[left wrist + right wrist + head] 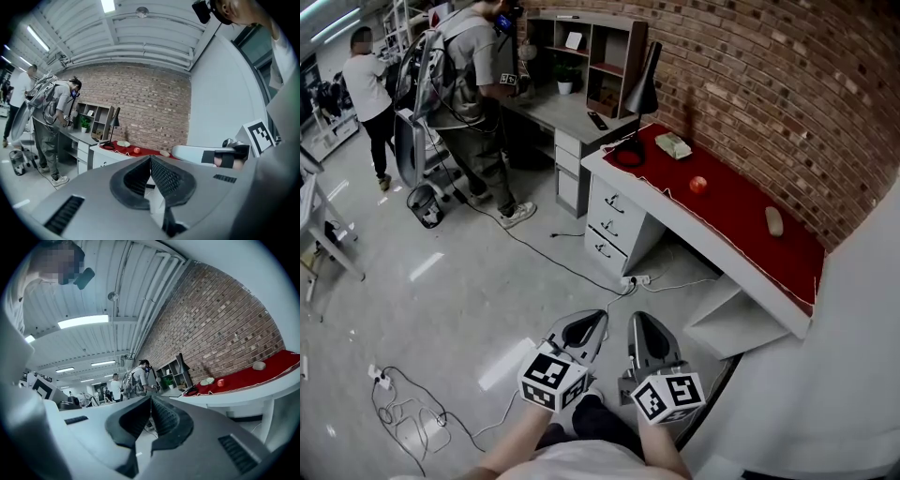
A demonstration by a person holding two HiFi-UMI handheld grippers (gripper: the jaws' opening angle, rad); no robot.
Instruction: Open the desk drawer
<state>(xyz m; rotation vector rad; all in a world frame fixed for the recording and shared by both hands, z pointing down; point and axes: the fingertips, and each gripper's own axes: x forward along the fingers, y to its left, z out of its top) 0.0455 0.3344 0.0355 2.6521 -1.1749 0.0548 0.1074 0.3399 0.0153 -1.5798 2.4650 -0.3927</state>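
1. Left hand-held gripper (596, 319) and right hand-held gripper (639, 321): jaws fully together on both, nothing held.
2. Progress: none, by my read. All three drawers (608, 226) under the counter (614, 173) look flush shut, no handle touched.
3. Remaining: close in, open the jaws, grip a handle, pull.
4. Drawers sit under the counter's left end, far across the floor, roughly straight ahead, well apart from both hand-held grippers.

Head view looks steeply down from afar; both low, level gripper views face the same red-topped white desk (741, 211).
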